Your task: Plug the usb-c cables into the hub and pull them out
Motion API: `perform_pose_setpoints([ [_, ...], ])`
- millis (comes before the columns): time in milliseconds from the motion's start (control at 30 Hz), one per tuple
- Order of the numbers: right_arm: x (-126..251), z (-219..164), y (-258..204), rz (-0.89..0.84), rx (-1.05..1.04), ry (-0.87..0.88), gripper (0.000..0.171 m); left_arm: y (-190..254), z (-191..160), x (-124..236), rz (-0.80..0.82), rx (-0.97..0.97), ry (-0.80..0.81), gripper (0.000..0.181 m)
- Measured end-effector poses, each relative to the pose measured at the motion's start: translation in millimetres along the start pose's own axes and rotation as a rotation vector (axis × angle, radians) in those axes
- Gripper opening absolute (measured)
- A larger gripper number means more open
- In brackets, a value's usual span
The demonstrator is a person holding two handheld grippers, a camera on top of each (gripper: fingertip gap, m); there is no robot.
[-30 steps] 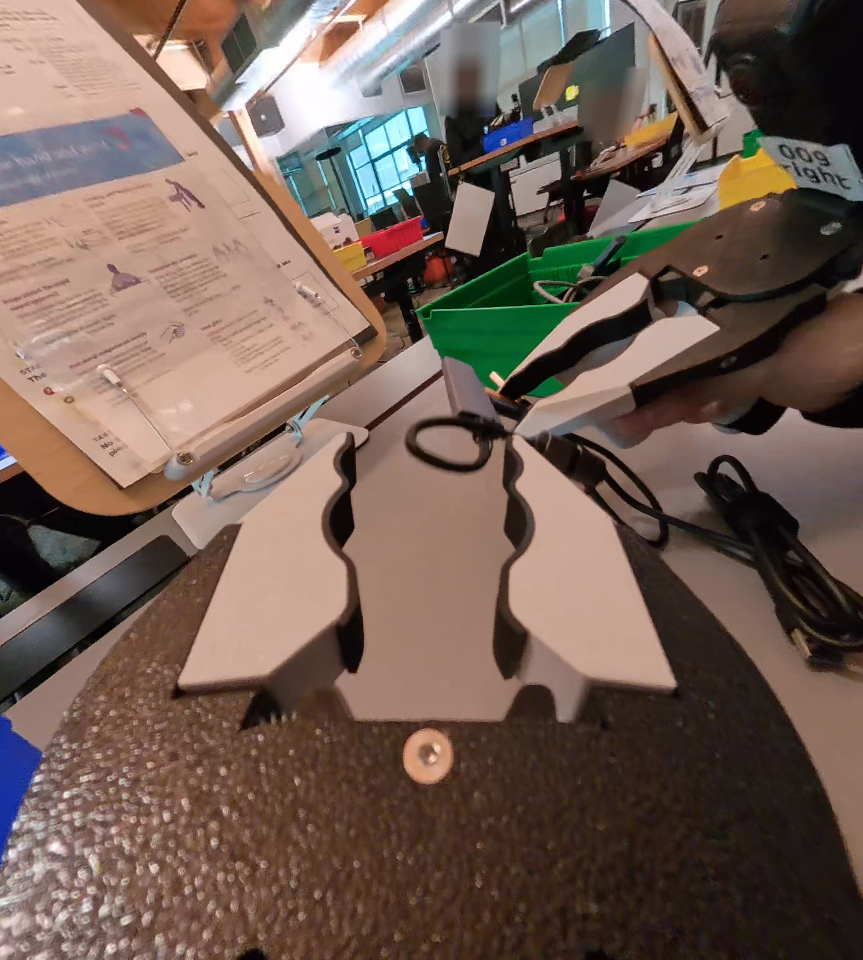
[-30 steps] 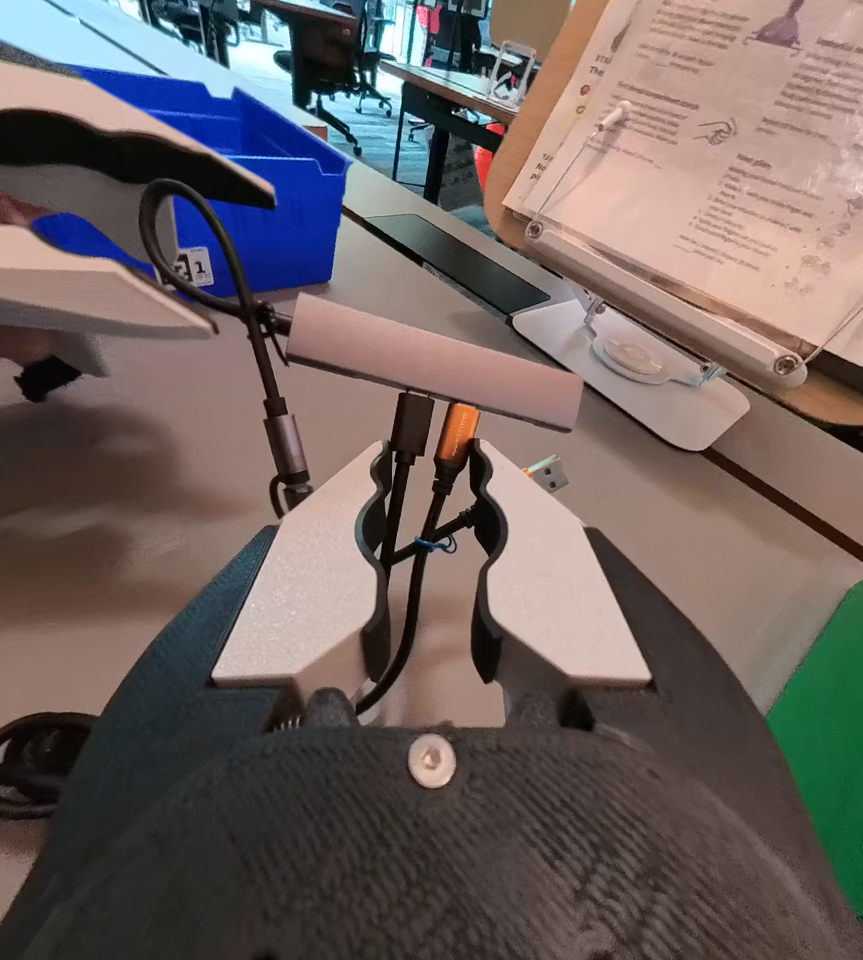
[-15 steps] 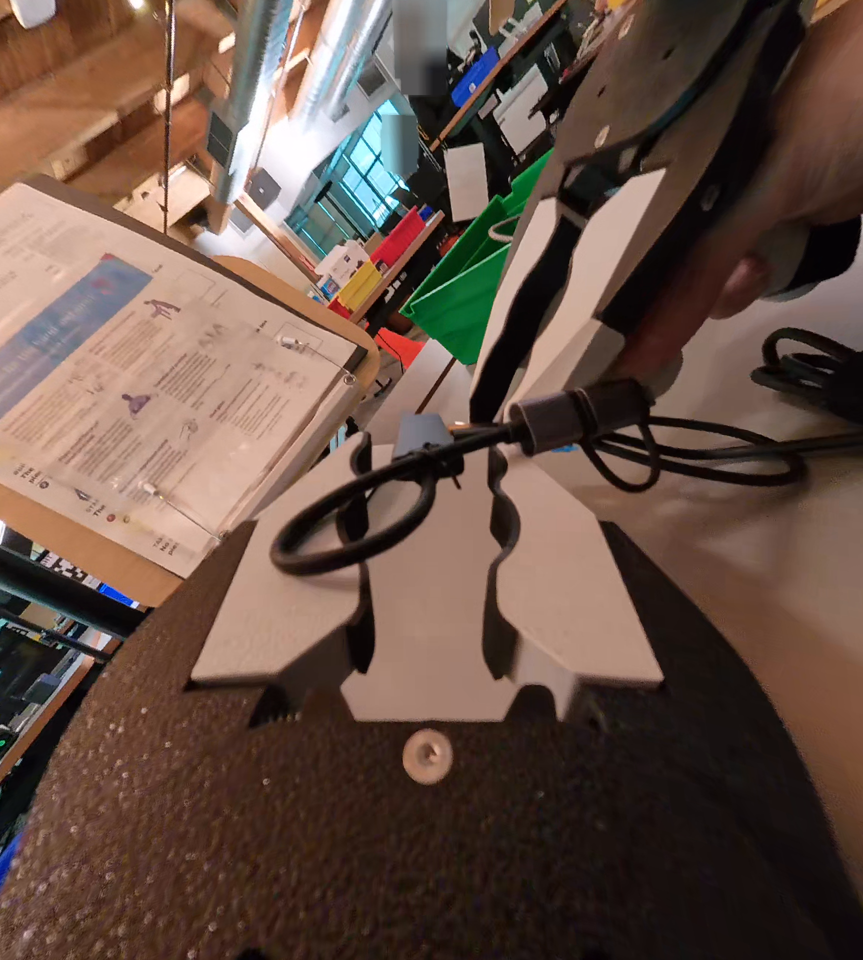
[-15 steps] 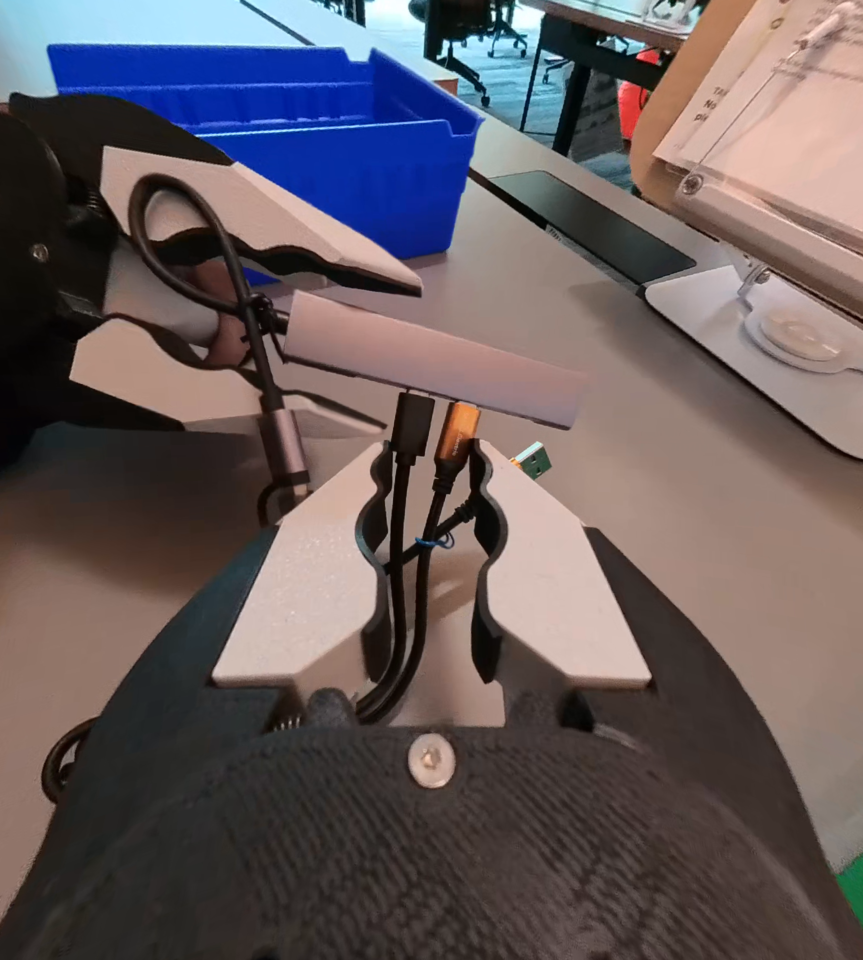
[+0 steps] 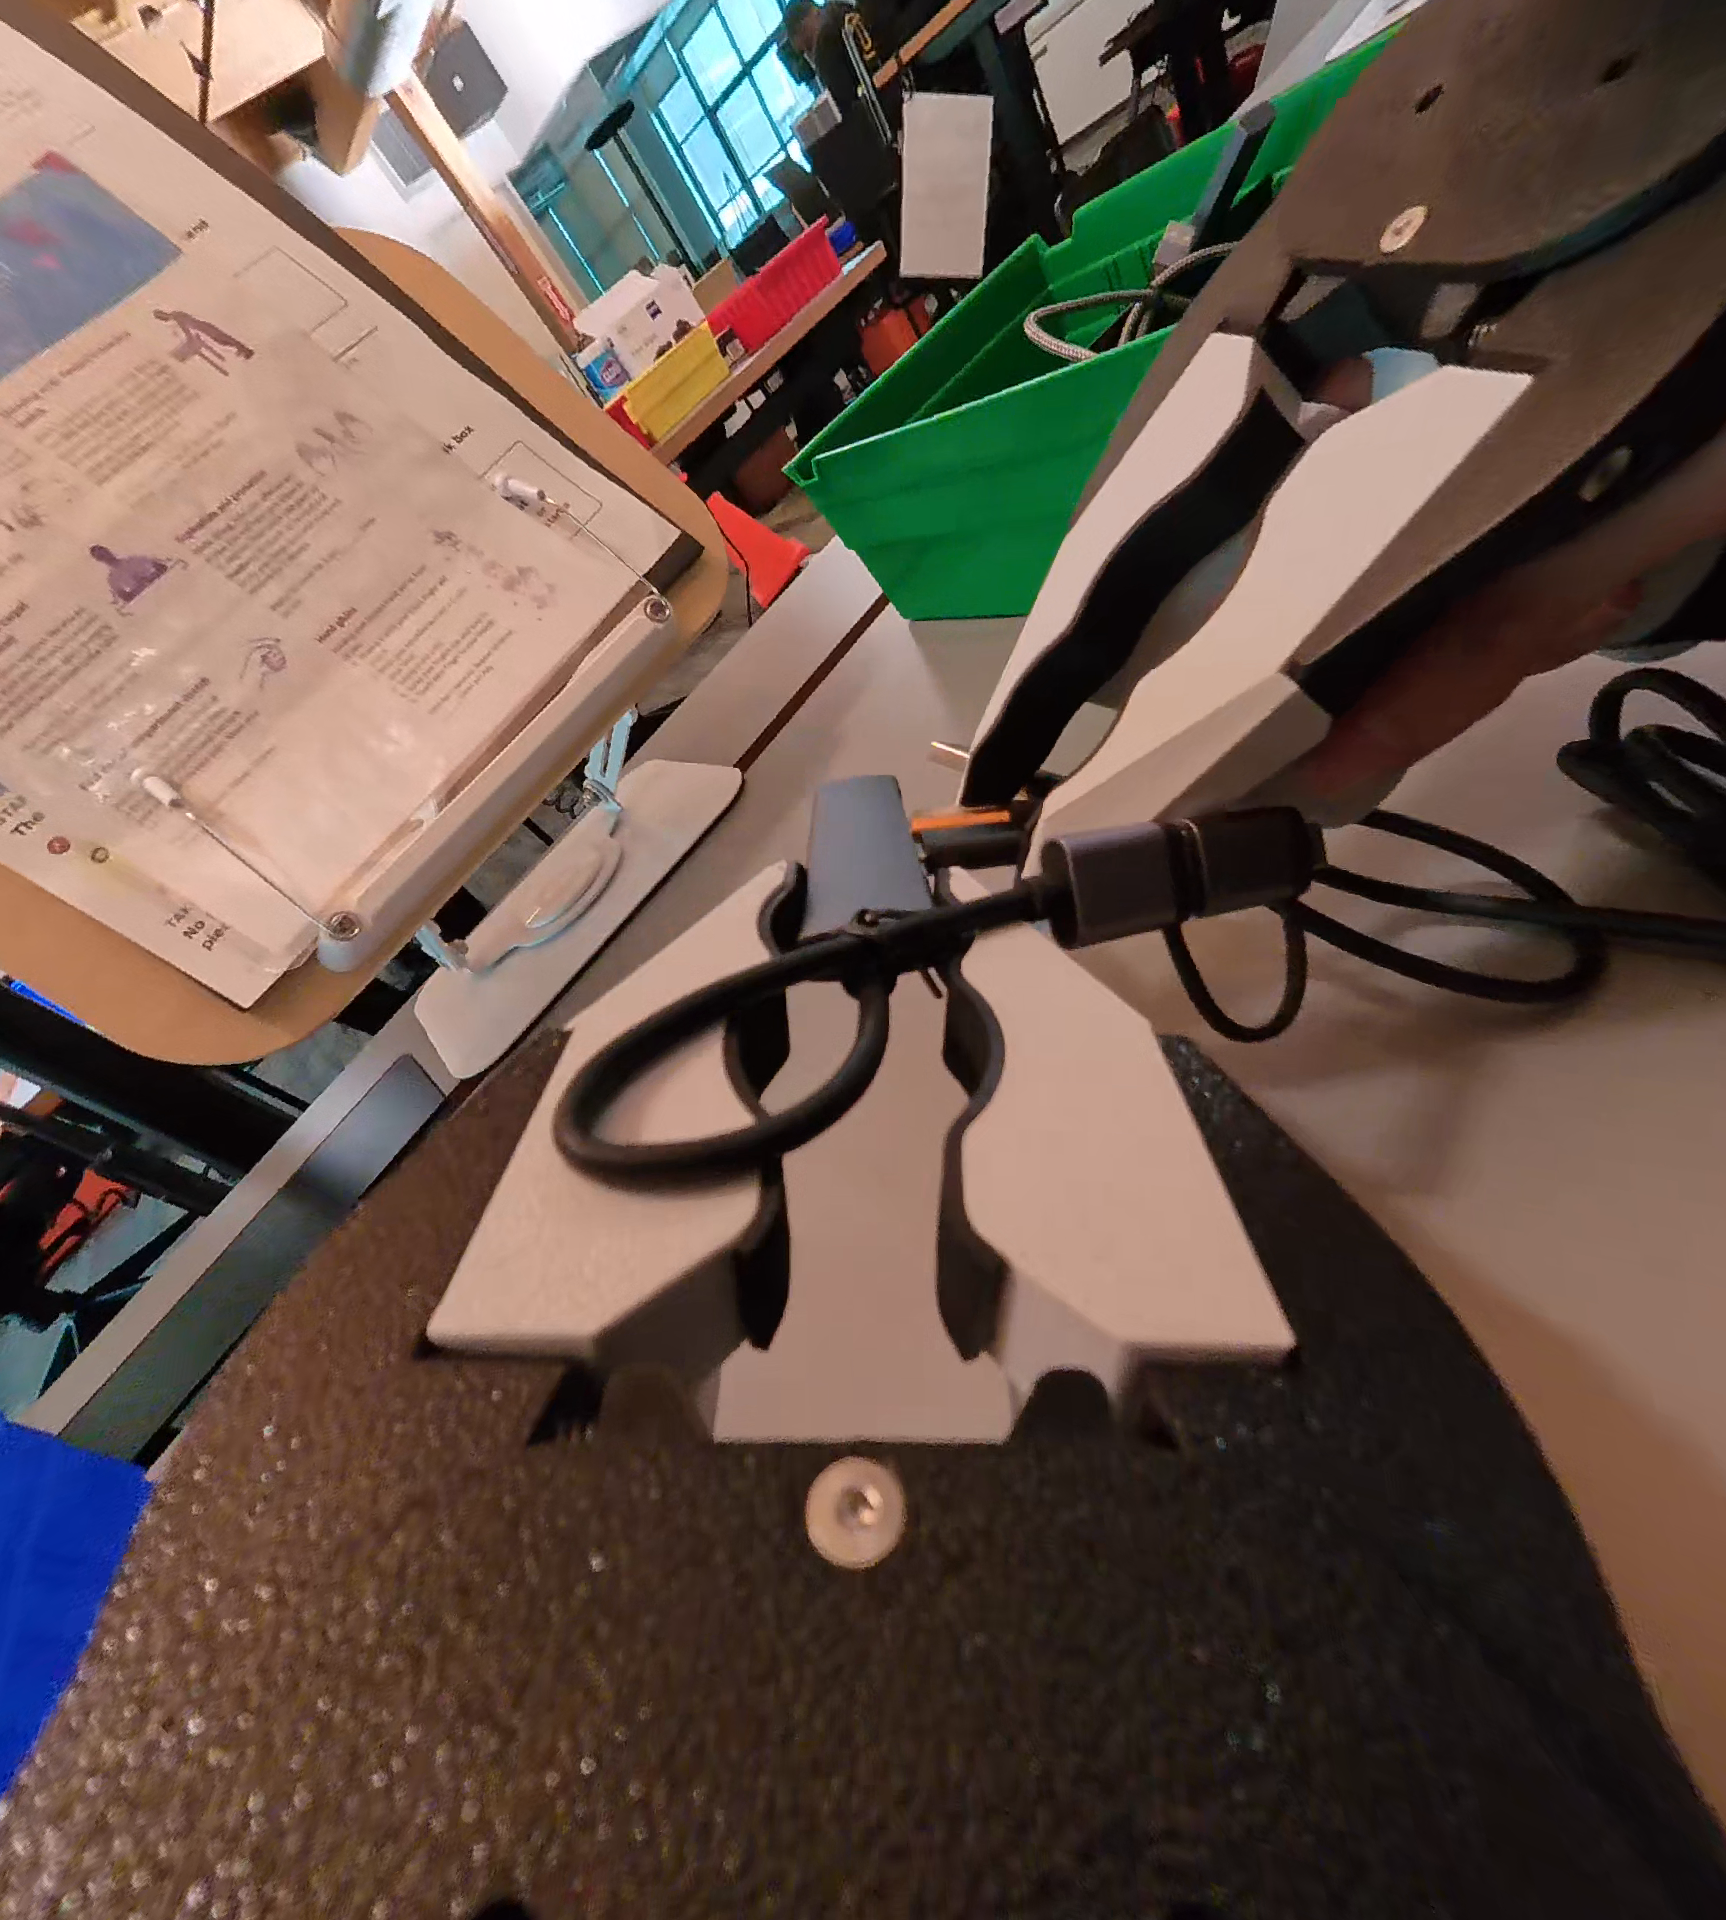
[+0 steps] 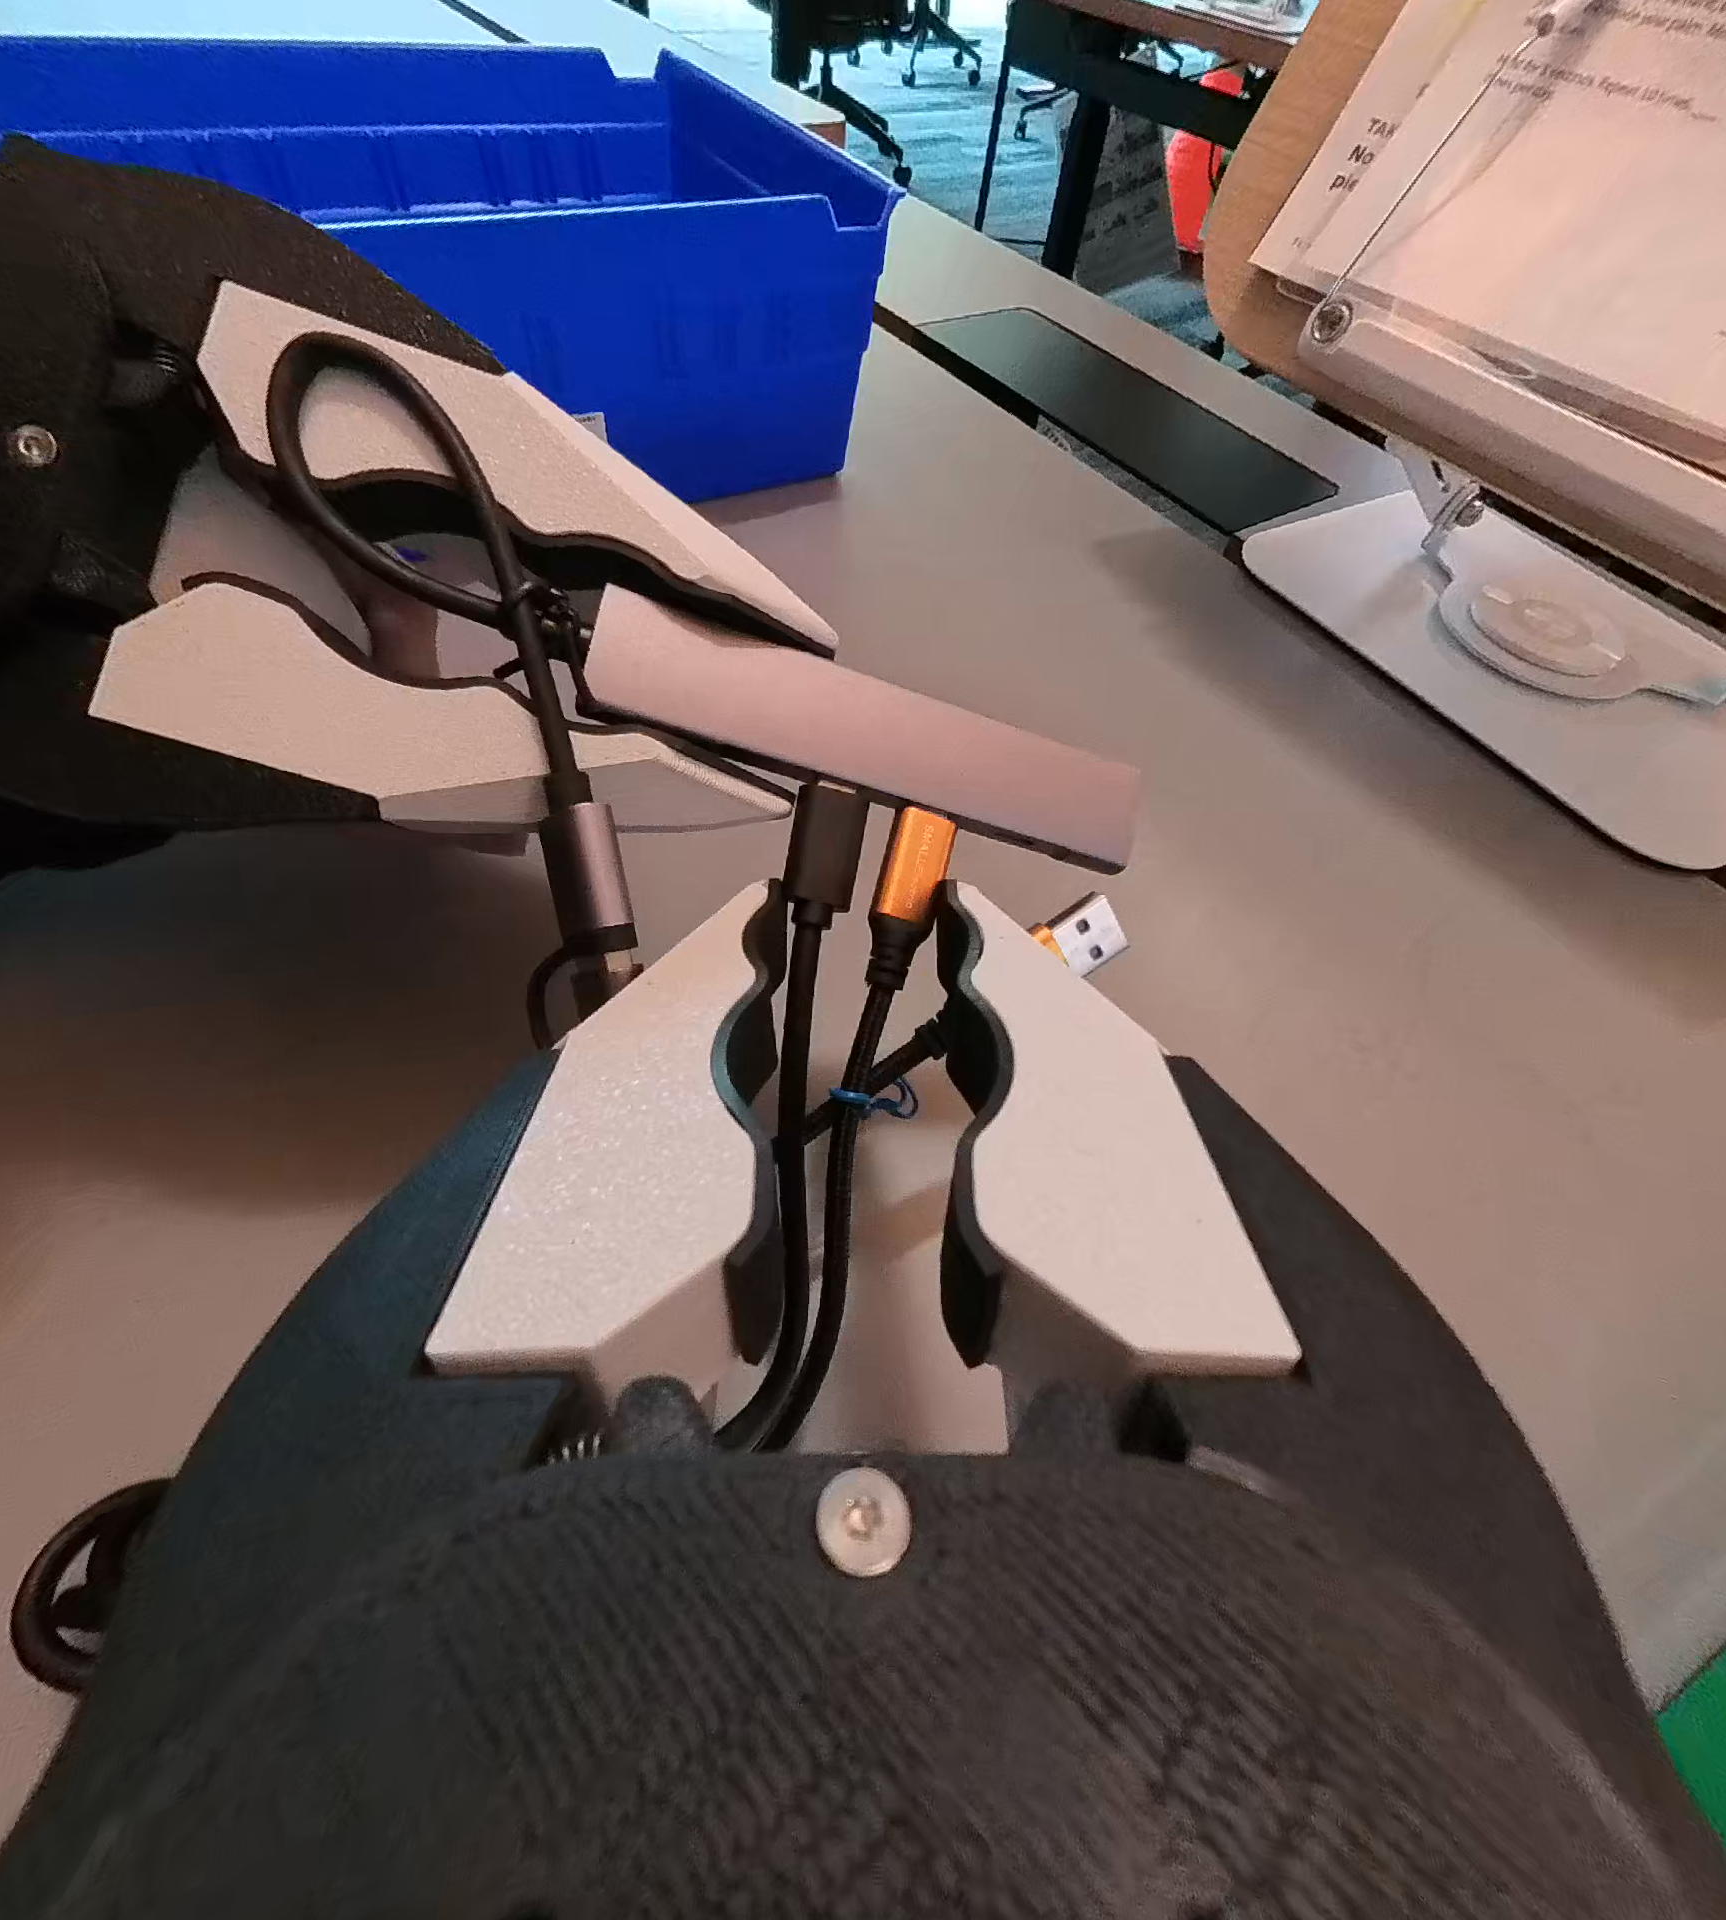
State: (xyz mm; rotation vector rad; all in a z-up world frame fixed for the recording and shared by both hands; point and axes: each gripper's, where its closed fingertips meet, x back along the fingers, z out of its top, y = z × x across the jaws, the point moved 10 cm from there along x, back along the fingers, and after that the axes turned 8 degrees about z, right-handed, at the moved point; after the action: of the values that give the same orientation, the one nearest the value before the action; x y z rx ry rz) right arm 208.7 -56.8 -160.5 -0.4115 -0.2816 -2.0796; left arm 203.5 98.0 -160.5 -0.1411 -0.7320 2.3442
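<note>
A grey USB hub (image 6: 869, 738) is held off the table between my two grippers. My left gripper (image 5: 864, 904) is shut on the hub's (image 5: 859, 852) near end; the right wrist view shows its fingers (image 6: 630, 540) clamped on that end. The hub's own black cable loop (image 5: 713, 1081) lies over my left finger, and its grey connector (image 5: 1150, 883) hangs free. My right gripper (image 6: 859, 894) is shut on a black plug (image 6: 823, 847) and an orange plug (image 6: 911, 862), side by side. Both plugs sit in the hub's edge.
A blue bin (image 6: 630, 270) stands behind the left gripper and a green bin (image 5: 942, 488) at the far right. A document stand (image 5: 215, 520) with a white base (image 6: 1513, 675) stands beside the hub. A black cable coil (image 5: 1711, 748) and a loose USB-A plug (image 6: 1087, 935) lie on the table. My two grippers' fingertips are within a few centimetres of each other.
My left gripper has moved in over the hub's end and closed on it; before, it was open and apart. My right gripper has kept its hold on the two plugs.
</note>
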Motion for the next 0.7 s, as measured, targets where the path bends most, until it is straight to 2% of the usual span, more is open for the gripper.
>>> perform_pose_setpoints([
  [267, 0.3, -0.2, 1.0, -0.013, -0.009, 0.033, 0.028, 0.6, 3.7, -0.9, 0.027, 0.036, -0.049, 0.022],
  [400, 2.0, 1.2, 1.4, -0.022, -0.007, 0.107, 0.028, -1.0, 5.2, -0.3, 0.055, 0.121, -0.029, 0.022],
  [533, 1.9, 5.0, -3.9, -0.079, 0.048, 0.193, 0.03, -5.4, 6.3, 3.9, 0.119, 0.11, 0.006, 0.022],
  [700, 7.0, 11.5, -6.2, -0.002, -0.014, 0.298, 0.024, -15.1, 9.9, 13.6, 0.186, 0.094, 0.074, 0.022],
])
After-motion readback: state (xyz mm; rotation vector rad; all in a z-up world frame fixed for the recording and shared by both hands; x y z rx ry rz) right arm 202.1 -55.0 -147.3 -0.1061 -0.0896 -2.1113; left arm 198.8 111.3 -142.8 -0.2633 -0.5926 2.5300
